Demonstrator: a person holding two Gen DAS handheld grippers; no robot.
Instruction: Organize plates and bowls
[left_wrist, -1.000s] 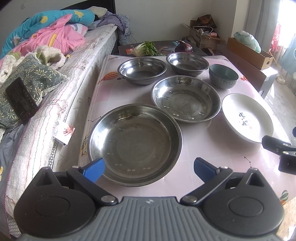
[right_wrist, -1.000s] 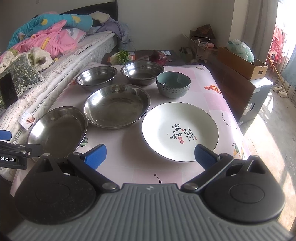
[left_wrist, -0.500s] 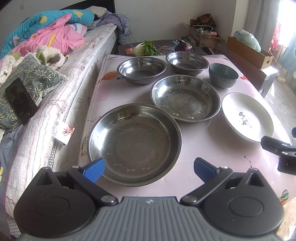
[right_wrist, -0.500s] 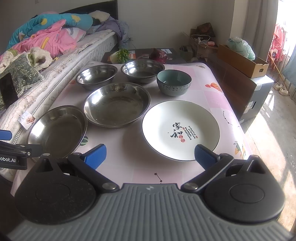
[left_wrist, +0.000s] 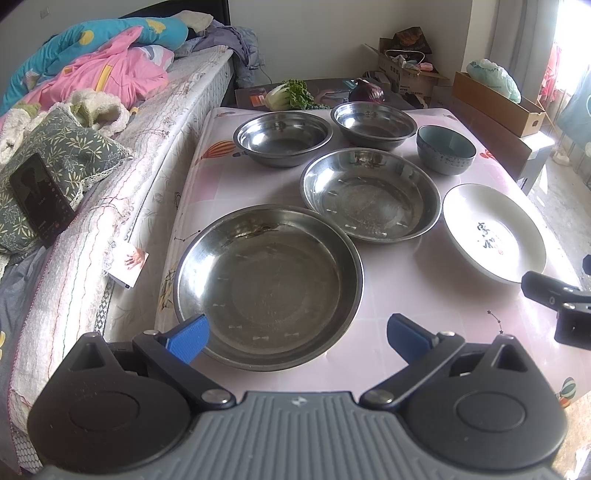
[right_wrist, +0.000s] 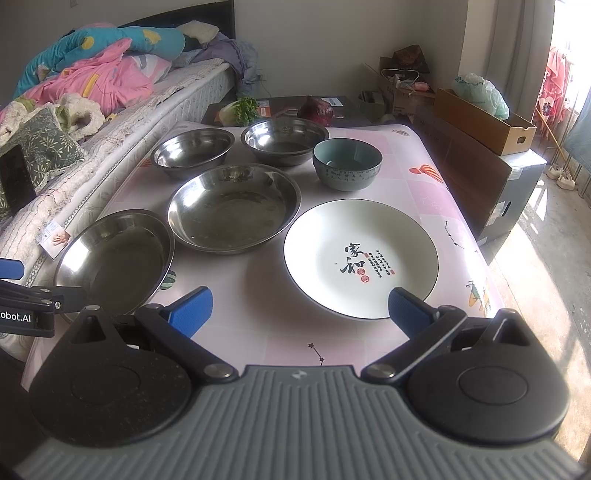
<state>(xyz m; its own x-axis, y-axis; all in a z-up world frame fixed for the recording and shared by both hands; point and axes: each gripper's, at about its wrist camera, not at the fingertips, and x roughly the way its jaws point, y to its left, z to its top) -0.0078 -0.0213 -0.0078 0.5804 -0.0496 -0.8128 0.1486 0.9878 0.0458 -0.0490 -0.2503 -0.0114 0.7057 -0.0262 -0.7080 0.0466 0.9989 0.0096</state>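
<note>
On the pink table (left_wrist: 424, 295) lie a large steel plate (left_wrist: 267, 288), a second steel plate (left_wrist: 369, 194) behind it, two steel bowls (left_wrist: 282, 138) (left_wrist: 373, 123) at the back, a teal ceramic bowl (left_wrist: 445, 149) and a white plate (left_wrist: 493, 232) with black characters. My left gripper (left_wrist: 297, 334) is open and empty over the near rim of the large steel plate. My right gripper (right_wrist: 300, 308) is open and empty just in front of the white plate (right_wrist: 360, 258). The right view also shows both steel plates (right_wrist: 114, 262) (right_wrist: 232, 208) and the teal bowl (right_wrist: 347, 162).
A bed (left_wrist: 110, 155) with blankets, a cushion and a phone (left_wrist: 40, 197) runs along the table's left side. A low dark table with greens (left_wrist: 291, 94) and a red cabbage (left_wrist: 365, 92) stands behind. Cardboard boxes (right_wrist: 484, 122) sit at right.
Both grippers have crept slightly forward toward the dishes. The jaws stay open and nothing on the table has moved.
</note>
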